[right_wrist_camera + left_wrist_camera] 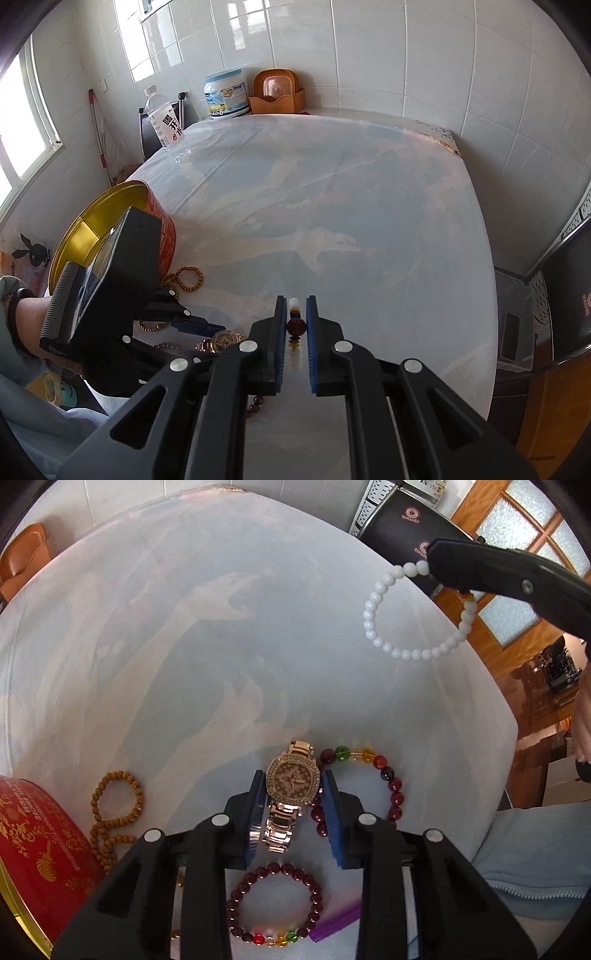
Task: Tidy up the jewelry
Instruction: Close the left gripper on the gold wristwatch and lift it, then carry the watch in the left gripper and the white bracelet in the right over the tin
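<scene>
My left gripper is low over the table, its blue pads on either side of a rose-gold watch, touching or nearly touching its case. A dark-red bead bracelet with coloured beads lies just right of the watch. Another dark-red bracelet lies nearer me. A brown wooden bead strand lies to the left. My right gripper is shut on a white bead bracelet and holds it hanging above the table. The red tin with gold inside stands at the left.
The table has a pale patterned cloth. A water bottle, a white tub and an orange holder stand at its far edge by the tiled wall. A black chair stands to the right. A purple strip lies near me.
</scene>
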{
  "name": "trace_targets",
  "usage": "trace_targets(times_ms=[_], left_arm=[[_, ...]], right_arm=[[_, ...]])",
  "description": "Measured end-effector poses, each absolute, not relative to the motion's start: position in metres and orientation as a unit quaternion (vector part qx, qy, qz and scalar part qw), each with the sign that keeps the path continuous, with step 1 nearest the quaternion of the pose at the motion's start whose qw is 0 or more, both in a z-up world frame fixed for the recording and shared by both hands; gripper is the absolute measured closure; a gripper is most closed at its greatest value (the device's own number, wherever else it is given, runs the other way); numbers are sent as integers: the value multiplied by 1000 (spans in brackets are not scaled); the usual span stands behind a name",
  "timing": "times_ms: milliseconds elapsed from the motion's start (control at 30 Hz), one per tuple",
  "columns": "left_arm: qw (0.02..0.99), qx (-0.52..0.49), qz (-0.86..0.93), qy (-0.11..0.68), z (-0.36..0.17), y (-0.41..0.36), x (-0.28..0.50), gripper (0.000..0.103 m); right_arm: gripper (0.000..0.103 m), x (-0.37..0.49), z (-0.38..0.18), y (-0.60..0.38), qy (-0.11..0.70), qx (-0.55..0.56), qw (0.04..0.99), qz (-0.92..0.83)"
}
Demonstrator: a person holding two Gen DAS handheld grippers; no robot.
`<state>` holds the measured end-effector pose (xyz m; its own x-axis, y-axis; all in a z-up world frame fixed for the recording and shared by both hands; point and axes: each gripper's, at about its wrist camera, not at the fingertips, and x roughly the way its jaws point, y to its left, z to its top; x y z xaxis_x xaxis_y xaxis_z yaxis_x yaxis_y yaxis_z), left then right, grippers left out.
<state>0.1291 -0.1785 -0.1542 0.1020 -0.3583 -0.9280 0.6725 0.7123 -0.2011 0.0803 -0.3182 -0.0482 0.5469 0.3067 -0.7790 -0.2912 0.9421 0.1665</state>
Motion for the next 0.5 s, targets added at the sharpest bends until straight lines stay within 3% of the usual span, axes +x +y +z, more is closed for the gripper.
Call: trace_targets(times_ms=[500], left_arm=[[877, 21, -254, 409, 6, -56, 109, 72]], right_arm=[[91, 88, 24, -258, 358, 3, 901, 244]])
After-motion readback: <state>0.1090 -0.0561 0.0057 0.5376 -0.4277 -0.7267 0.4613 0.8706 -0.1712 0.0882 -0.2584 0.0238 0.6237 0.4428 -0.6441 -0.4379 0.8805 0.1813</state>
